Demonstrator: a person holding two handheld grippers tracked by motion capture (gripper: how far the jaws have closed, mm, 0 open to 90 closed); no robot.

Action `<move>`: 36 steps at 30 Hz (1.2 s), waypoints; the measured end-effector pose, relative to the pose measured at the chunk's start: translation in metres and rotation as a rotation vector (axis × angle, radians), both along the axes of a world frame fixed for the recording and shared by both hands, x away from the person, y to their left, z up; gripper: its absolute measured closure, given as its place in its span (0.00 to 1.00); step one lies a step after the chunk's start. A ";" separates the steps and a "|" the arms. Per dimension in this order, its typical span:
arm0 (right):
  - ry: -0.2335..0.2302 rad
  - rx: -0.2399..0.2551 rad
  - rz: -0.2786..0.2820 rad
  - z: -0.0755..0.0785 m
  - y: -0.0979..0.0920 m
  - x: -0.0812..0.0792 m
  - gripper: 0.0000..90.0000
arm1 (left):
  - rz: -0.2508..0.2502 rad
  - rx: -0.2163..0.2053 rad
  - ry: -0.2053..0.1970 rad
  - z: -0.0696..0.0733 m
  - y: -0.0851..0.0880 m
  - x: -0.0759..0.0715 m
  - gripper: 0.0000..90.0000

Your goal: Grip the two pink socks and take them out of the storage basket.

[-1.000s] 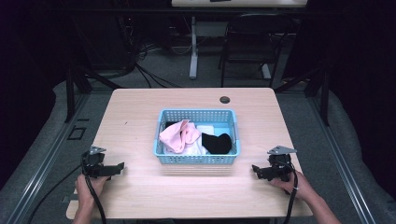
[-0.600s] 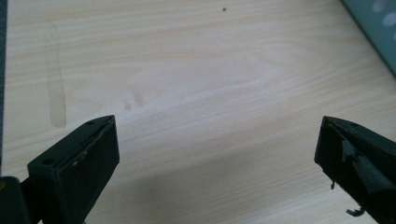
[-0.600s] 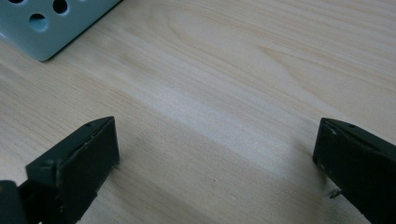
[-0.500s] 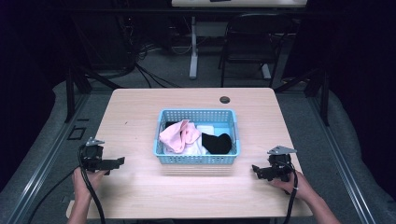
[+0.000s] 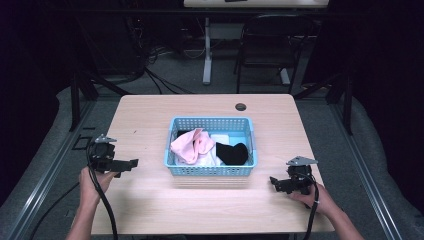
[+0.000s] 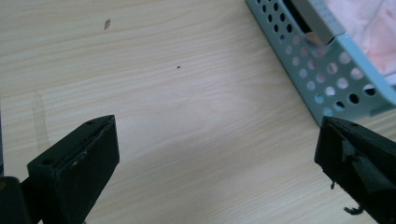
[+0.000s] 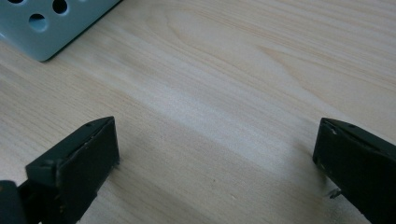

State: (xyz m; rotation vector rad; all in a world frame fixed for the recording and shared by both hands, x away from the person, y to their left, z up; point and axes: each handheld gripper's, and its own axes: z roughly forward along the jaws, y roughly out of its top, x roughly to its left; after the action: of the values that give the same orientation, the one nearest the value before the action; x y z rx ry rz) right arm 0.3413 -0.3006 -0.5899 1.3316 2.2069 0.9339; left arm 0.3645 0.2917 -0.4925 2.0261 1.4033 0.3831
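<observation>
High view: blue basket (image 5: 210, 170) sits mid-table (image 5: 150, 115), holding a pink cloth (image 5: 187, 147) at its left, a black sock (image 5: 232, 153) at its right and something white (image 5: 220, 139) behind them; piled in one bin, so it reads as a sort or unload job not yet begun. Left claw (image 5: 131, 163) hangs just off the basket's left side, aimed at it, likely staged to go for the pink cloth since that's the nearer item. Right claw (image 5: 274, 182) rests low on the table near the basket's front right corner, well short of the contents, looks parked. Left gripper view: claw spread wide, nothing between the jaws, bare wood below, basket corner (image 6: 327, 70) at upper right with pink cloth (image 6: 369, 28) inside; open wide to clear the wall on entry, I'd guess. Right gripper view: claw spread wide too, empty, basket corner (image 7: 51, 28) at upper left, apart from the jaws.
</observation>
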 end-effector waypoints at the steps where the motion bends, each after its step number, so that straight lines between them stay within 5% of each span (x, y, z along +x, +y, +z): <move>1: 0.000 0.000 0.000 0.000 0.000 0.000 0.00 | -0.008 -0.003 -0.002 0.003 -0.002 0.001 0.00; 4: 0.000 0.000 0.000 0.000 0.000 0.000 0.00 | -0.031 -0.021 -0.004 0.012 -0.006 0.004 0.00; 24: 0.002 -0.002 0.000 0.000 0.000 0.000 0.00 | -0.170 0.037 0.018 0.055 -0.055 0.038 0.00; 36: 0.002 -0.002 0.000 0.000 0.000 0.000 0.00 | -0.302 0.045 0.056 0.058 -0.110 0.069 0.00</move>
State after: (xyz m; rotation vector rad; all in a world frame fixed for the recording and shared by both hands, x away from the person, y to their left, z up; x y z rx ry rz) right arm 0.3414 -0.3007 -0.5897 1.3321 2.2093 0.9304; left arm 0.4338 0.1818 -0.4342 2.2576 1.1039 0.2297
